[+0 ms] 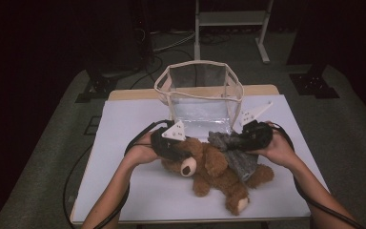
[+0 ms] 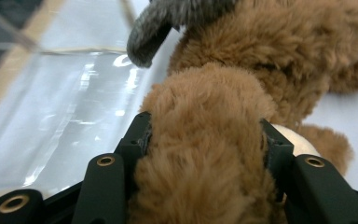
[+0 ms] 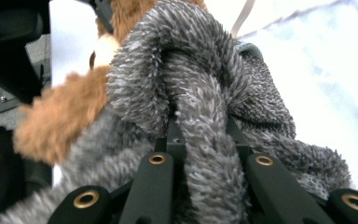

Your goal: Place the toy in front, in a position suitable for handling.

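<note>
Brown plush of the teddy bear, lying on the white surface before the clear bag, is clamped by the left tool, the right tool pinches its grey garment, so opposing pulls could slip either grip.

Black jaws, brass screws, grey plates, black cables.

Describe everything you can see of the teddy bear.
The teddy bear is brown plush with a pale muzzle, a dark nose and pale foot soles. It lies sprawled on the white table, just in front of the clear bag. A grey fuzzy cloth is draped over its upper body. The left gripper is shut on a furry part beside its head; the right gripper pinches the cloth.
</note>
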`<state>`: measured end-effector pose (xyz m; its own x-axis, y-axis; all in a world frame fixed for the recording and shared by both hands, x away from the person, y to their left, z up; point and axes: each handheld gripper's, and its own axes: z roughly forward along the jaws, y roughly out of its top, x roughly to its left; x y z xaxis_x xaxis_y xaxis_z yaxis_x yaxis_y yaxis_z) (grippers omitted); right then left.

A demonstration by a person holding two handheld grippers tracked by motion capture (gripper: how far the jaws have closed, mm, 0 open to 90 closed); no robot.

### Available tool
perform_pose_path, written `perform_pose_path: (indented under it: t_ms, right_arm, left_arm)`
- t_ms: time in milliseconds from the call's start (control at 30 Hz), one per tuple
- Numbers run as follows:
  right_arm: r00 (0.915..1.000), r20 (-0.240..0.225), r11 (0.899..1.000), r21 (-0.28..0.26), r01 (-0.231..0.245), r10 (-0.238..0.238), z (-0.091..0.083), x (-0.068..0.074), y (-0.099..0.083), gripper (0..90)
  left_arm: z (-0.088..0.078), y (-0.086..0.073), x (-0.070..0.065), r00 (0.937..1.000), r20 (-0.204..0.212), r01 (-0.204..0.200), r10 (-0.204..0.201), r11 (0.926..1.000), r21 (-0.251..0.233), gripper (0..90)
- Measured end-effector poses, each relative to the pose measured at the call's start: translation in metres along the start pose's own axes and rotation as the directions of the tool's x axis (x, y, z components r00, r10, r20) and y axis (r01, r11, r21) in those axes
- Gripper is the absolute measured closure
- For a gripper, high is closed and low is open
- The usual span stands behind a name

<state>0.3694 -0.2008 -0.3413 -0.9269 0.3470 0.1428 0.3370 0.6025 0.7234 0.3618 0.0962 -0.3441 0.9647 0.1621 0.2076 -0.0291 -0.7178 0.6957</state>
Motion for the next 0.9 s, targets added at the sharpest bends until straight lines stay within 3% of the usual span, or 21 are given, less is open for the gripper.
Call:
perform_pose_path:
  t_ms: [67, 167, 233, 333, 400, 467, 667, 733, 800, 833, 900]
  right_arm:
    - [1.0, 0.008, 1.0, 0.002, 0.006, -0.006, 0.006, -0.005, 0.01, 77.6]
    - [0.9996, -0.016, 0.998, 0.055, 0.024, -0.024, 0.026, -0.003, 0.011, 77.6]
    - [0.9982, -0.053, 0.998, 0.062, 0.032, -0.029, 0.04, 0.004, 0.005, 77.8]
    - [0.9968, -0.064, 0.997, 0.054, 0.05, -0.047, 0.047, 0.017, -0.002, 78.1]
    - [0.9962, -0.05, 0.996, 0.052, 0.074, -0.072, 0.045, 0.026, -0.004, 78.1]
    - [0.996, -0.032, 0.995, 0.058, 0.085, -0.083, 0.043, 0.032, -0.004, 78.1]
    - [0.9949, 0.0, 0.994, 0.032, 0.101, -0.101, 0.024, 0.03, 0.012, 77.7]
    - [0.9953, 0.001, 0.995, 0.014, 0.097, -0.097, 0.024, 0.027, 0.021, 77.7]
    - [0.9935, -0.016, 0.992, 0.05, 0.113, -0.113, 0.035, 0.029, 0.022, 77.7]
    - [0.9924, -0.025, 0.989, 0.082, 0.122, -0.121, 0.047, 0.031, 0.018, 77.8]
    - [0.9937, -0.042, 0.991, 0.084, 0.107, -0.104, 0.055, 0.032, 0.01, 78.0]
  left_arm:
    - [-0.005, -0.005, 0.001, 0.9997, -0.024, 0.01, -0.011, 0.9999, -0.013, 49.2]
    - [-0.008, -0.024, -0.006, 0.9994, 0.013, 0.031, -0.031, 0.9994, -0.013, 43.7]
    - [-0.007, -0.035, -0.014, 0.9969, 0.053, 0.059, -0.059, 0.9982, -0.005, 33.8]
    - [-0.015, -0.039, -0.014, 0.9909, 0.086, 0.11, -0.103, 0.9915, -0.07, 18.9]
    - [-0.016, -0.038, -0.012, 0.9896, 0.089, 0.119, -0.113, 0.9905, -0.069, 19.2]
    - [-0.01, -0.04, -0.015, 0.9882, 0.113, 0.108, -0.103, 0.9935, -0.035, 29.8]
    - [-0.007, -0.049, -0.027, 0.9902, 0.099, 0.105, -0.099, 0.9923, -0.065, 41.5]
    - [-0.008, -0.049, -0.029, 0.9913, 0.099, 0.093, -0.087, 0.994, -0.059, 41.7]
    - [-0.012, -0.048, -0.031, 0.9924, 0.097, 0.08, -0.075, 0.9955, -0.051, 40.3]
    - [-0.013, -0.047, -0.031, 0.9922, 0.098, 0.083, -0.078, 0.9952, -0.051, 36.4]
    - [-0.015, -0.044, -0.028, 0.989, 0.111, 0.105, -0.098, 0.9928, -0.059, 25.9]
